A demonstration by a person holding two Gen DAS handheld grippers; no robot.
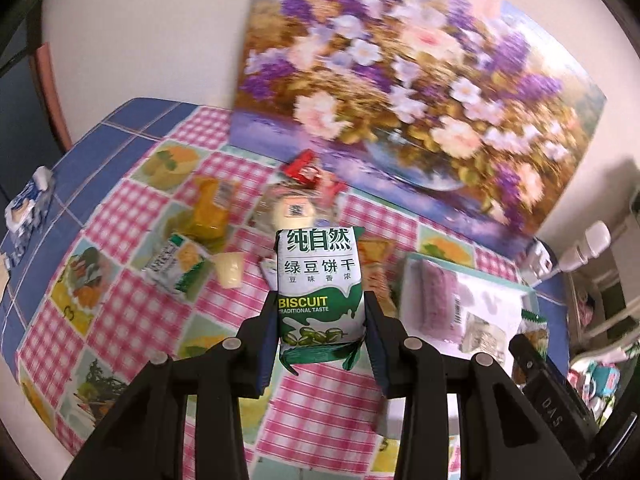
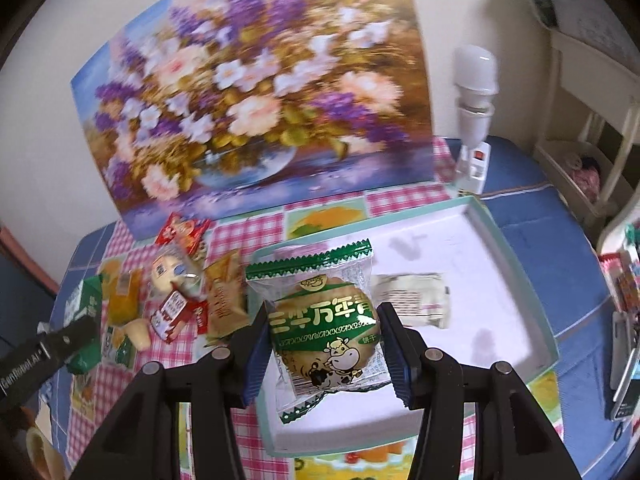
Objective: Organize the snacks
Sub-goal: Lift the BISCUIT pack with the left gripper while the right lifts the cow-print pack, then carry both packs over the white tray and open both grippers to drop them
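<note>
In the left wrist view, the left tongs [image 1: 320, 316] are clamping a green-and-white mung bean biscuit packet [image 1: 318, 296], holding it upright above the checked desk [image 1: 120, 216]. The packet is hiding part of the snack pile behind it: an orange packet [image 1: 210, 210], a small pale jelly cup [image 1: 229, 270] and red wrappers [image 1: 304, 168] are peeking out, blurred. To the right, the white tray [image 1: 492, 288] is partly cut off by the right tongs' dark finger [image 1: 536, 364]; a pink packet [image 1: 436, 300] is lying inside it.

In the right wrist view, the right tongs [image 2: 325, 344] are gripping a round biscuit in a clear green-edged wrapper [image 2: 324, 332] over the tray's [image 2: 516, 276] near left part. The wrapper is covering the pink packet almost entirely. A pale packet [image 2: 416, 298] is lying in the tray, its print too smeared to read. The flower painting [image 2: 256, 92] is leaning against the wall, blurred.
</note>
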